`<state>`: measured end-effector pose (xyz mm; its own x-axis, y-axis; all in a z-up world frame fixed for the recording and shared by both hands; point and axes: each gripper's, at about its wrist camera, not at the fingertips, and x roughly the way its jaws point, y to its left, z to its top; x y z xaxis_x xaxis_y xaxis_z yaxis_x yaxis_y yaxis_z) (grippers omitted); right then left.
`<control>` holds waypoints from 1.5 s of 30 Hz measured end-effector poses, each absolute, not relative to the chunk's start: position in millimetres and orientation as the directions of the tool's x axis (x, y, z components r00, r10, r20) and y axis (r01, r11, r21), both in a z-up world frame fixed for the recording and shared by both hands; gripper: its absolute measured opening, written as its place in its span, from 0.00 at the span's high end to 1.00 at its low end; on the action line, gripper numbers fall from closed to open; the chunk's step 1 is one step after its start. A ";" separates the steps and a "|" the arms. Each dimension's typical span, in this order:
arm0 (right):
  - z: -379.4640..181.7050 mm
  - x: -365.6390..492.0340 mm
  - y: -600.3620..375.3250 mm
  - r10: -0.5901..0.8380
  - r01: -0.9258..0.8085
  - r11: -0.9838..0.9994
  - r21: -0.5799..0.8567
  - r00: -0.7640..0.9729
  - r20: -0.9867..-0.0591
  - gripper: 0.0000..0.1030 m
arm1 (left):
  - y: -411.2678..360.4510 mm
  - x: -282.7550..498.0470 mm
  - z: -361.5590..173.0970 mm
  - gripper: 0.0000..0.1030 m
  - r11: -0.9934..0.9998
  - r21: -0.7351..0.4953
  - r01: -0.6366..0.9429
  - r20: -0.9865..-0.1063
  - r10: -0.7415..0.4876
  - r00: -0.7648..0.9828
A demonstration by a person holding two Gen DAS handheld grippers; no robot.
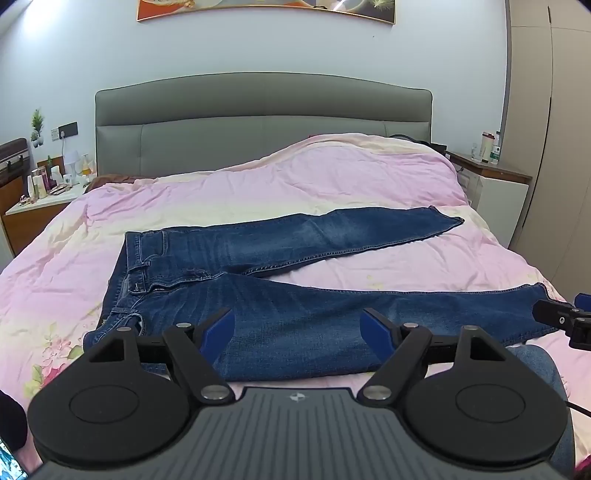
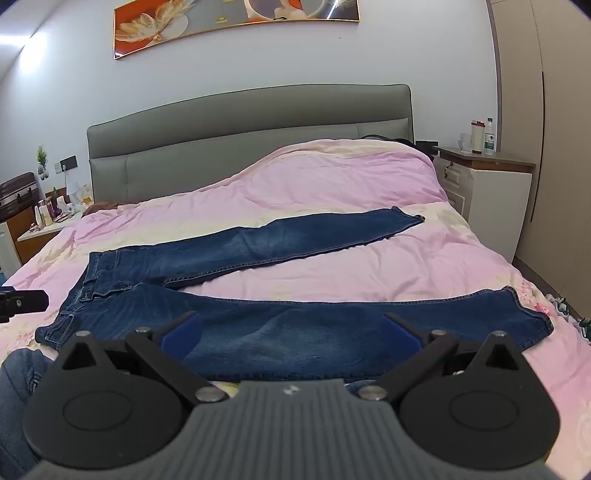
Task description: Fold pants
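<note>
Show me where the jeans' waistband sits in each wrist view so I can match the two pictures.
Left wrist: the waistband is left of centre, just beyond the left tool's left finger.
Right wrist: the waistband is far left, mid-height.
Shared landmark: the grey headboard behind the pink duvet.

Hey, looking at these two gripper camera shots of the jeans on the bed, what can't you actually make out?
- Near edge of the blue denim jeans: hidden in both wrist views behind the open left gripper and open right gripper.
- Small bottles on the left white nightstand: too small to identify.
- Framed orange picture: cut off by the top edge.
- What bulges under the pink quilt: covered.
</note>
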<state>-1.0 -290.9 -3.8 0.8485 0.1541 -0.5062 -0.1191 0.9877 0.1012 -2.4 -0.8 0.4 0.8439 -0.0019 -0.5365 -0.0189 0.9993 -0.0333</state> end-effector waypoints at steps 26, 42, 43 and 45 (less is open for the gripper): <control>-5.6 0.3 -287.8 0.151 -0.113 0.988 0.104 0.844 -0.514 0.05 | 0.4 -1.3 -0.8 0.12 0.999 -0.026 -0.023 -0.557 0.004 0.830; -7.1 -1.0 -286.1 0.161 -0.133 0.987 0.091 0.846 -0.508 0.05 | 9.4 -5.7 -2.0 0.12 0.998 -0.030 -0.050 -0.557 0.025 0.830; -6.9 -0.9 -285.8 0.160 -0.133 0.987 0.089 0.846 -0.509 0.05 | 9.2 -6.1 -2.0 0.12 0.998 -0.031 -0.050 -0.557 0.025 0.830; -6.7 -0.6 -285.9 0.161 -0.134 0.987 0.089 0.846 -0.508 0.05 | 9.4 -5.8 -2.1 0.12 0.998 -0.032 -0.050 -0.558 0.024 0.829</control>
<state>-0.6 -285.9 -6.7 0.8463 0.1608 -0.5078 -0.1340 0.9870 0.0892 -5.8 9.4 -2.1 0.8294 0.0241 -0.5582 -0.0503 0.9982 -0.0316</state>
